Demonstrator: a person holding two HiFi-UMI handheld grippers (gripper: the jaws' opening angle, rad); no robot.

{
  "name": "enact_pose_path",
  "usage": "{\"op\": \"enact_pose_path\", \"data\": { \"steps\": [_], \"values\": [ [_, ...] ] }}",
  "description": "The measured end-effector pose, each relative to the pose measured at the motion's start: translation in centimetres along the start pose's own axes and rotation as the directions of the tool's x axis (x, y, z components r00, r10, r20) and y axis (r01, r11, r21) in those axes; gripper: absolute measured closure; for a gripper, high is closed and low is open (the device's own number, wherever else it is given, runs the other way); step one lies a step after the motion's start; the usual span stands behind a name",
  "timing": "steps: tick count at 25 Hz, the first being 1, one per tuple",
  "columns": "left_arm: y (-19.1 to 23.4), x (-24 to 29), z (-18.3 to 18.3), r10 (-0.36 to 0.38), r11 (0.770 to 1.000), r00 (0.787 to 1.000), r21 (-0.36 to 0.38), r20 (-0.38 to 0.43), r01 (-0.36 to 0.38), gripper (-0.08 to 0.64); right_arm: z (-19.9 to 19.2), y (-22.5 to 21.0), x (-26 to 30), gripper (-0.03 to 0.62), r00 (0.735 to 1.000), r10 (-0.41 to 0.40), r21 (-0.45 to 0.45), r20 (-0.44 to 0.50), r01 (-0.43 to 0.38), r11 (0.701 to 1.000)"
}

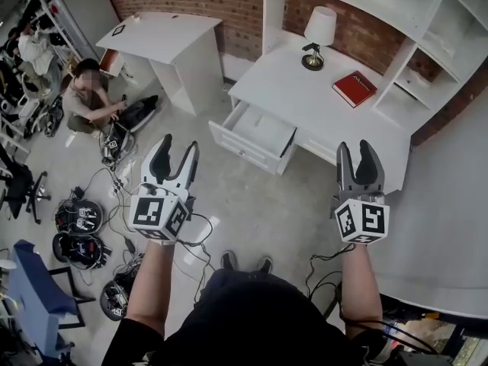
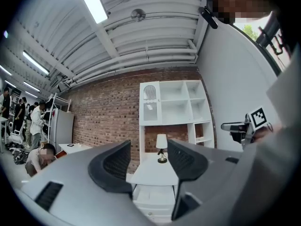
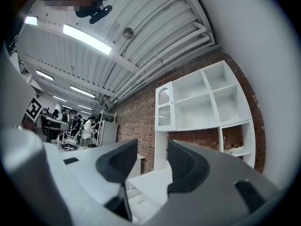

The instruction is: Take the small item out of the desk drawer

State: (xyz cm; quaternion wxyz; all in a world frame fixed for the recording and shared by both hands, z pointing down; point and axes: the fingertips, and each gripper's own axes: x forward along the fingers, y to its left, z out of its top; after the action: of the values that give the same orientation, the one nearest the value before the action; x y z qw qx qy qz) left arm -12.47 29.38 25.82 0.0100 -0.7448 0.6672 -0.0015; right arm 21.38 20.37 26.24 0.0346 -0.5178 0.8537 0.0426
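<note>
We're holding both grippers up over the floor, short of the desk [image 1: 305, 101].

Left gripper [image 1: 178, 145]: jaws are standing spread, nothing between them. Right gripper [image 1: 356, 148]: same, jaws parted and gripping nothing.

The drawer [image 1: 244, 152] is standing open at the desk's front left. In the head view it's lying ahead of us, between the two grippers and well apart from both, a bit nearer the left one. We're seeing only white inside it. The small item is too small or too hidden to make out in any view, so we can't place it beyond "in the drawer" per the task.

The left gripper view is looking straight at the desk. The drawer is sitting low in the gap between the jaws, and the lamp [image 2: 161, 145] is showing right between the jaw tips, far behind them. The right gripper view is catching the desk edge and drawer low between its jaws, off at an angle, with the white shelf unit [image 3: 202, 102] above.

On the desktop, the lamp is standing at the back against the brick wall, and a red book [image 1: 354, 88] is lying to its right, near the shelves.

Off to the left, a second white desk [image 1: 164, 40] is standing apart from ours. A person [image 1: 88, 94] is sitting on the floor beside it, with cables [image 1: 114, 197] running across the floor near our left gripper.
</note>
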Motion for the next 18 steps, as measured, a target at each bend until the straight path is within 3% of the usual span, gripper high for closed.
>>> {"op": "enact_pose_path", "data": {
  "steps": [7,18],
  "values": [
    [-2.1,0.9,-1.2,0.031,1.000,0.999,-0.004,-0.022,-0.031,0.330,-1.6,-2.5,0.4,0.405,0.999,0.033,0.026,-0.007,-0.032,0.999],
    [1.5,6.9,-5.0,0.021,0.999,0.998,-0.044,-0.061,-0.024,0.330,-3.3,-3.8,5.4,0.406,1.000,-0.004,0.032,-0.012,0.005,0.999]
  ]
}}
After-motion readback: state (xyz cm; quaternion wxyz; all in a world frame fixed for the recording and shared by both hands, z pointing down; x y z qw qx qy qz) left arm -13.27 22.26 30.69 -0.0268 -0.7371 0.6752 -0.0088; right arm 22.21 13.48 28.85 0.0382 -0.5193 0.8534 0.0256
